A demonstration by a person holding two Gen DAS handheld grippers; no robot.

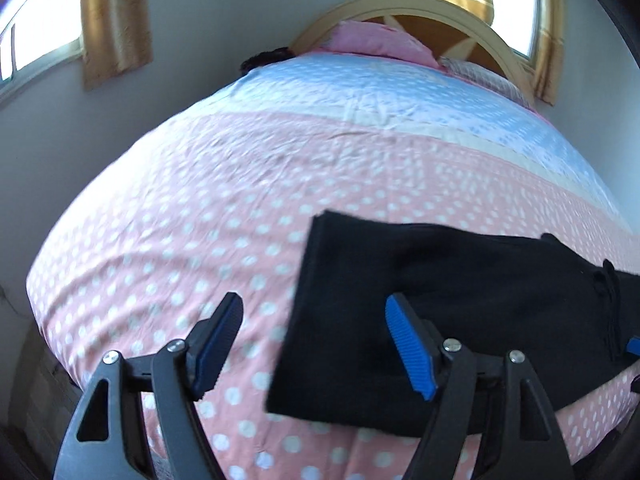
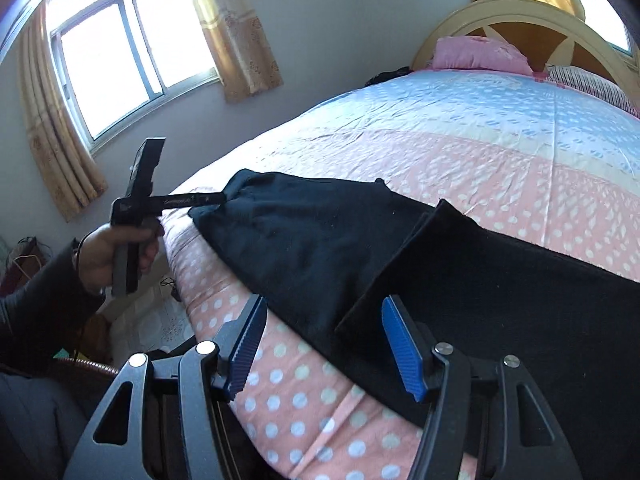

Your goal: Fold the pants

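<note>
Black pants (image 2: 320, 248) lie along near edge of bed (image 1: 240, 184), on pink dotted cover, part folded, one flap doubled over at 3 o'clock of right wrist view. My left gripper (image 1: 314, 344) jaws apart, nothing between pads, pants edge just beside its right finger. My right gripper (image 2: 322, 346) jaws apart, hovers over bed edge, fabric under right finger, no grip. Left hand (image 2: 114, 254) at 9 o'clock, gripper tip touching pants end. Pink pillow (image 2: 480, 54) at headboard, 1 o'clock.

Polka-dot bed (image 2: 460, 152), black pants (image 2: 320, 240), pink pillow (image 2: 480, 54)
</note>
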